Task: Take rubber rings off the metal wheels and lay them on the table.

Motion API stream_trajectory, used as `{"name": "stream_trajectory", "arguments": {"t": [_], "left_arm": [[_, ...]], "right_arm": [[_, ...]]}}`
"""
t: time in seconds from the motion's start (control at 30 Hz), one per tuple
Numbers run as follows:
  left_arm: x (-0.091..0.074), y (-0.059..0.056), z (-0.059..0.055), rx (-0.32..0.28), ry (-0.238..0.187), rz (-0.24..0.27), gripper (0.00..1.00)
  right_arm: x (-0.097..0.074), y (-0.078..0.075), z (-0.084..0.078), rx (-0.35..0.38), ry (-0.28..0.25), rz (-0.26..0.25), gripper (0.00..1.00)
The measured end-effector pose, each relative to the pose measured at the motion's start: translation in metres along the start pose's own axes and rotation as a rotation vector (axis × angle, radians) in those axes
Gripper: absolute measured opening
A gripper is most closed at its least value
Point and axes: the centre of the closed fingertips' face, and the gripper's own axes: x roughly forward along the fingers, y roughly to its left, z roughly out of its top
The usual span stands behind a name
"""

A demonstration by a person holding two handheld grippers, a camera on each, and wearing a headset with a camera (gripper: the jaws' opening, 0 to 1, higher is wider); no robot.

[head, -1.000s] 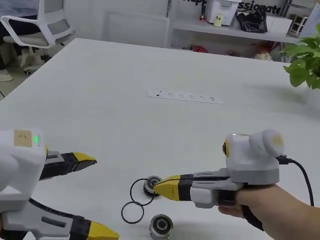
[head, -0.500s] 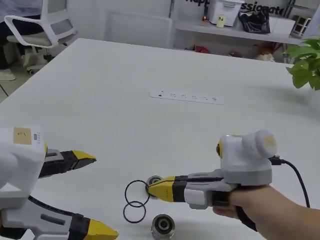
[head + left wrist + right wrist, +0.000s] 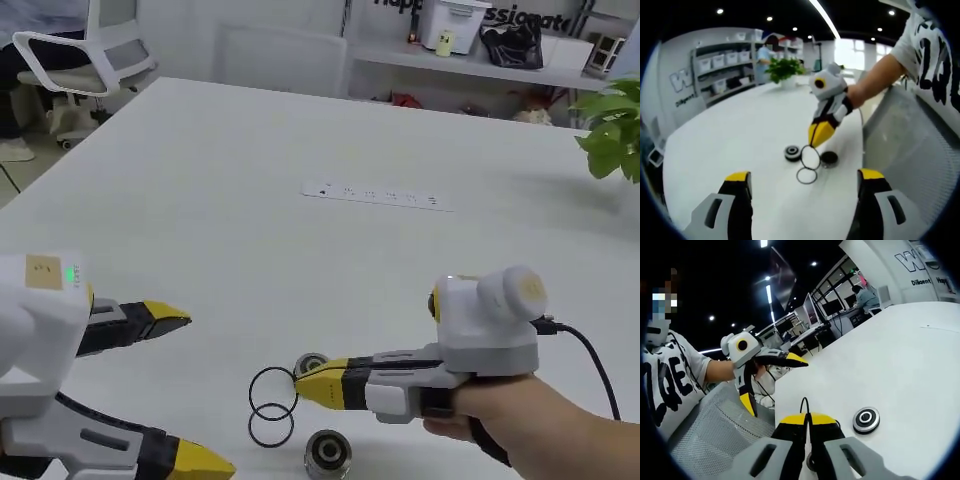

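Observation:
Two thin black rubber rings lie near the table's front edge. My right gripper [image 3: 300,383] [image 3: 807,416] is shut on the rim of the upper rubber ring [image 3: 272,387] [image 3: 810,157]. The other ring [image 3: 270,425] [image 3: 806,175] lies loose just in front of it. One metal wheel [image 3: 312,362] [image 3: 792,152] sits right behind the right jaw tips, bare of its ring. A second metal wheel [image 3: 328,451] [image 3: 866,420] stands nearer me. My left gripper [image 3: 185,392] [image 3: 804,176] is open, well left of the rings, holding nothing.
A white power strip [image 3: 378,195] lies across the middle of the white table [image 3: 220,200]. A green plant [image 3: 612,130] stands at the far right edge. An office chair [image 3: 85,60] and shelves are beyond the table.
The right gripper has drawn the held ring leftward, so it now lies beside the wheel instead of around it. The left gripper has stayed put.

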Motion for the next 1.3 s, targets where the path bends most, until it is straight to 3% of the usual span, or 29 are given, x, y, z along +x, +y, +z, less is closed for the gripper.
{"name": "stream_trajectory", "arguments": {"t": [1.3], "left_arm": [[0.001, 0.000, -0.004, -0.005, 0.011, 0.002, 0.88]], "right_arm": [[0.006, -0.013, -0.020, 0.015, 0.053, -0.019, 0.00]]}}
